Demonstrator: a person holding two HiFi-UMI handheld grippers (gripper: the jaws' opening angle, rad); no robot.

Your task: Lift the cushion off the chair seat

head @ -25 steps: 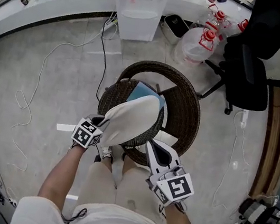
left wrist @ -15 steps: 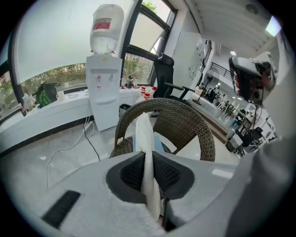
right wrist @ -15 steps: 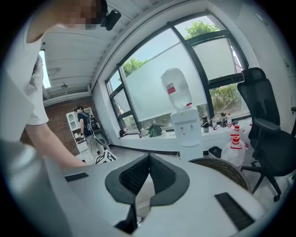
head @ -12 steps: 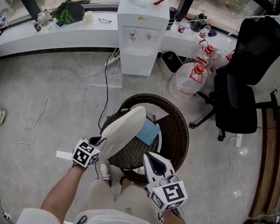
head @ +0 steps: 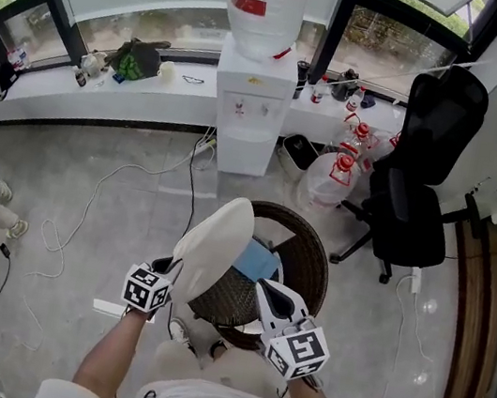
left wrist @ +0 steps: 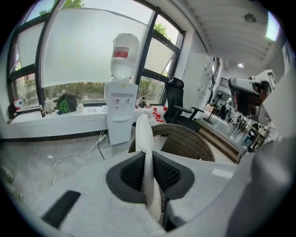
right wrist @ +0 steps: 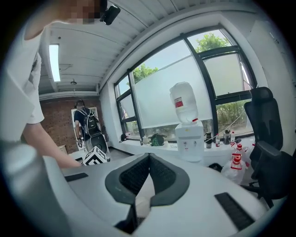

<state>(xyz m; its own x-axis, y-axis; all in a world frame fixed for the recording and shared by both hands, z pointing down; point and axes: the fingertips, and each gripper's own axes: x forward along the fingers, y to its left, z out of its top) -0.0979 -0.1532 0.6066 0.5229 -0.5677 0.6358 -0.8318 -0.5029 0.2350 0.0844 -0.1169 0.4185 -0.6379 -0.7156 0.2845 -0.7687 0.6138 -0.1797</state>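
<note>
Left gripper (head: 167, 272), lower left of centre, is clamped on the near edge of the cushion (head: 213, 246). The cushion stands tipped up over the wicker chair (head: 320, 254) mid-frame and rises away from the jaws toward the top. It looks like a light, thin, soft pad, so I'd guess an edge pinch works but expect it to flop. Right gripper (head: 264, 289), just right of the cushion, is closed on nothing.

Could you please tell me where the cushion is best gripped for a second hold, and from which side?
Probably its thin lower rim, on the right, coming from the person's side: the cushion is held on edge above the chair, and the left gripper pinches only the lower left rim.
</note>
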